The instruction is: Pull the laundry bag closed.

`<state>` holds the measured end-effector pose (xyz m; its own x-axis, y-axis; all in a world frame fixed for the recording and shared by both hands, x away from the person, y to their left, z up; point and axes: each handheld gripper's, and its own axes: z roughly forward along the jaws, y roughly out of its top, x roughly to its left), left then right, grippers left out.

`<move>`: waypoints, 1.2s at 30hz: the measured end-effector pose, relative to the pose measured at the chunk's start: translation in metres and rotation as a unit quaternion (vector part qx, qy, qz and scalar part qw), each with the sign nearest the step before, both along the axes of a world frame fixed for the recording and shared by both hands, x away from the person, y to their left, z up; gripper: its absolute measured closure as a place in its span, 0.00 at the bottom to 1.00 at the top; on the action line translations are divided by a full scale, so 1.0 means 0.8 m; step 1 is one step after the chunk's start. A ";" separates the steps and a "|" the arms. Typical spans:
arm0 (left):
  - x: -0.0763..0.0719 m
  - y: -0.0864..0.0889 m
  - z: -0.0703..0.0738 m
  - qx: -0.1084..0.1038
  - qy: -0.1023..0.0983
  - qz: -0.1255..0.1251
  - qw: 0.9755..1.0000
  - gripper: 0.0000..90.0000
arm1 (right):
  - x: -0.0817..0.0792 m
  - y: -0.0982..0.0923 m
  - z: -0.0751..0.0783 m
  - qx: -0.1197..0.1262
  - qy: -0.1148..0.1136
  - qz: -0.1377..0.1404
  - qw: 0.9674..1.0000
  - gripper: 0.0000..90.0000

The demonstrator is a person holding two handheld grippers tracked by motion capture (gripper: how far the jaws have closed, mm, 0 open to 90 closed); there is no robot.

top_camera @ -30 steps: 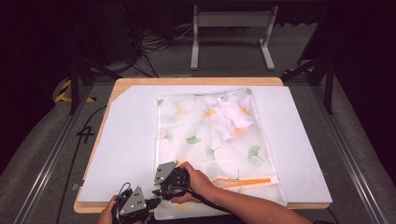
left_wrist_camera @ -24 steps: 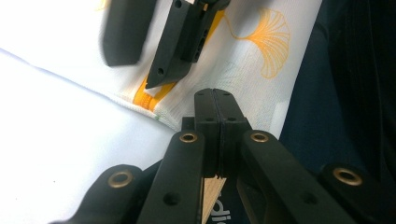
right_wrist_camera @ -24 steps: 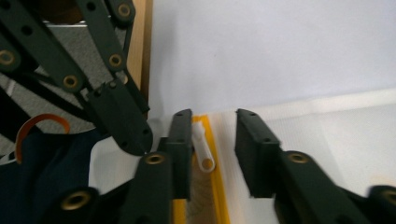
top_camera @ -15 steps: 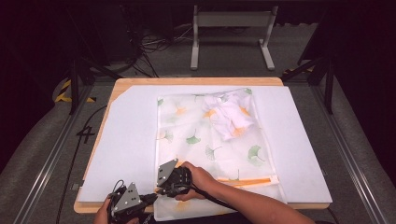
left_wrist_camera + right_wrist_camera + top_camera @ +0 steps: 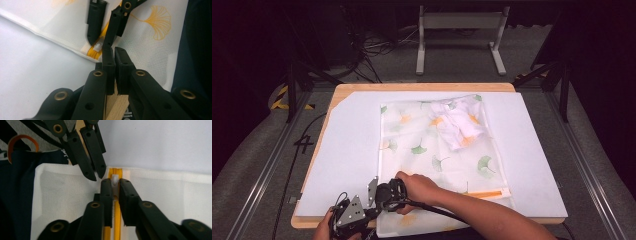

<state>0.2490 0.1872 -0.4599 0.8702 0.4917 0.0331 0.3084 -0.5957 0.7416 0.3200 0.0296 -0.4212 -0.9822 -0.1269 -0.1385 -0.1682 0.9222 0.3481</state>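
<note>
With the zip run to its near-left end, I read the bag as closed or nearly so
My right tool [image 5: 113,185] has just been closing and now clamps the white zip pull [image 5: 114,179] on the orange zip [image 5: 111,230]; my left tool [image 5: 115,53] is pinched together at the mesh bag [image 5: 432,150] corner on the bench [image 5: 422,87]; clothes sit inside

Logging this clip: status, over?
Left gripper shut on mesh bag corner. Right gripper closing on white zipper pull, orange zipper. Nothing in the way.
</note>
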 end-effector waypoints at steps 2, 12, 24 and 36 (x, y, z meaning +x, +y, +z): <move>0.000 0.000 0.000 -0.001 0.000 -0.001 1.000 0.97 | 0.000 0.002 0.000 -0.005 0.006 0.004 1.000 0.91; 0.001 0.001 0.000 -0.003 0.001 -0.001 1.000 0.97 | 0.002 0.000 0.000 0.002 0.017 -0.010 1.000 0.92; 0.020 0.010 0.006 -0.029 -0.008 0.047 0.998 0.98 | -0.001 -0.006 -0.002 0.018 0.007 -0.011 1.000 0.92; 0.070 -0.001 0.004 -0.065 0.025 0.051 0.996 0.96 | -0.002 -0.012 -0.004 0.034 0.007 -0.019 0.999 0.92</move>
<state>0.3051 0.1861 -0.4568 0.8147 0.5744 -0.0789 0.4008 -0.4596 0.7925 0.3183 0.0203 -0.4247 -0.9881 -0.0804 -0.1310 -0.1280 0.9023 0.4116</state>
